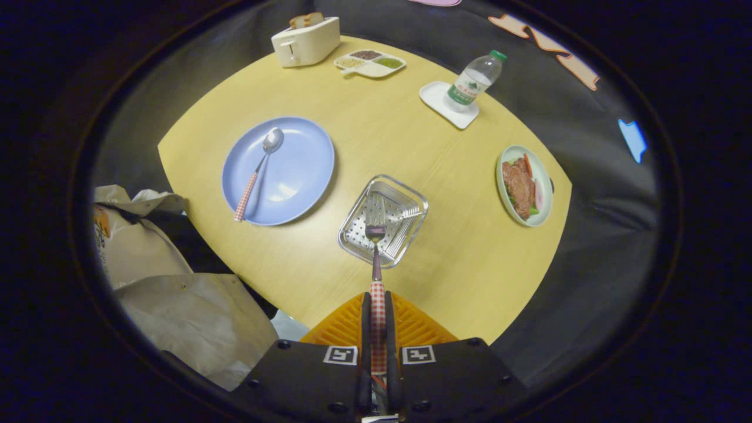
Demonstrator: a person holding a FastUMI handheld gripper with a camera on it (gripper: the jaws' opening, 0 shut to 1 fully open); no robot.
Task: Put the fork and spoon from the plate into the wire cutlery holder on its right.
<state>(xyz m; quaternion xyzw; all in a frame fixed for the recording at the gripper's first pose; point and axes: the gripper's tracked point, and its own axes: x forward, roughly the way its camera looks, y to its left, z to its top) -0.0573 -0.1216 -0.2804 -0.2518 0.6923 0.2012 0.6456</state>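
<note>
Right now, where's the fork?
Clamped by its checked handle in the gripper, the fork has its tines over the wire cutlery holder.

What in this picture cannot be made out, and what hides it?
- Fork, gripper view: the end of its handle is hidden between the fingers of the hand-held gripper, which is shut on it.
- Fork and holder: from above, whether the tines touch the holder cannot be told.
- Bottle label: too small to read.
- Bags beside the table: contents hidden by their own folds.
</note>
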